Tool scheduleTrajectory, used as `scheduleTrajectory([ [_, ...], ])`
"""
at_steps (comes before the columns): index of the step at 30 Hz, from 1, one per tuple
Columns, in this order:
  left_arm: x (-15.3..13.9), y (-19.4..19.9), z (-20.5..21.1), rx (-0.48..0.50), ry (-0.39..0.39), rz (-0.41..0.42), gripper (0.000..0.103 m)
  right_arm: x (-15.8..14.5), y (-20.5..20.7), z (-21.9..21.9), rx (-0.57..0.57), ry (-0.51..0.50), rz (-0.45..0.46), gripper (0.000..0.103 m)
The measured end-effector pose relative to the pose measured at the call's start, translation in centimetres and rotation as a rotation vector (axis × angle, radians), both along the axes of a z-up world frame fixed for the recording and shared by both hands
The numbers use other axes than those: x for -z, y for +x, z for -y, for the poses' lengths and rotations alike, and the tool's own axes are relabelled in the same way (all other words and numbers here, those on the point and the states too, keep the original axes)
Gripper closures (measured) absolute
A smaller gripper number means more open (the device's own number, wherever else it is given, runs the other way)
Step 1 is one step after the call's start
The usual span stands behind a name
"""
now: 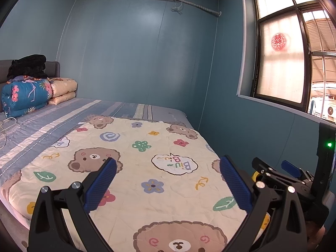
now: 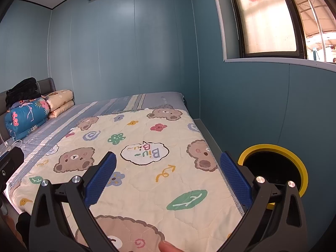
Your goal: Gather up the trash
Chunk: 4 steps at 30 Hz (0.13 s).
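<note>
Hovering over the bear-print blanket point(image 1: 147, 168), I hold my left gripper point(image 1: 168, 180) and right gripper point(image 2: 168, 178) wide apart and empty, with the yellow-rimmed bin point(image 2: 294, 157) beside the bed's right edge.

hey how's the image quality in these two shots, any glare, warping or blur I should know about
Left wrist view: daylight through the window washes out its panes; fisheye bends the wall edges; dark corners. Right wrist view: same bowing, window overexposed, soft sheen on the blue wall; the quilt looks sharp, a fingertip at the bottom edge slightly soft.
</note>
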<state>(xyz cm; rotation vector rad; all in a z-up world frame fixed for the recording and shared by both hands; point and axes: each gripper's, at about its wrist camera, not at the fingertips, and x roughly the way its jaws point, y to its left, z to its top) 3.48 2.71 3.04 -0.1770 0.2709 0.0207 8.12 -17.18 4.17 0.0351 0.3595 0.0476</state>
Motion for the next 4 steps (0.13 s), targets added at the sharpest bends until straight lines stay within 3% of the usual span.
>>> scheduleTrajectory([
  [4, 0.06, 0.04, -0.01, -0.001, 0.002, -0.002, 0.008, 0.03, -0.03, -0.03, -0.001, 0.0, 0.0, 0.008],
])
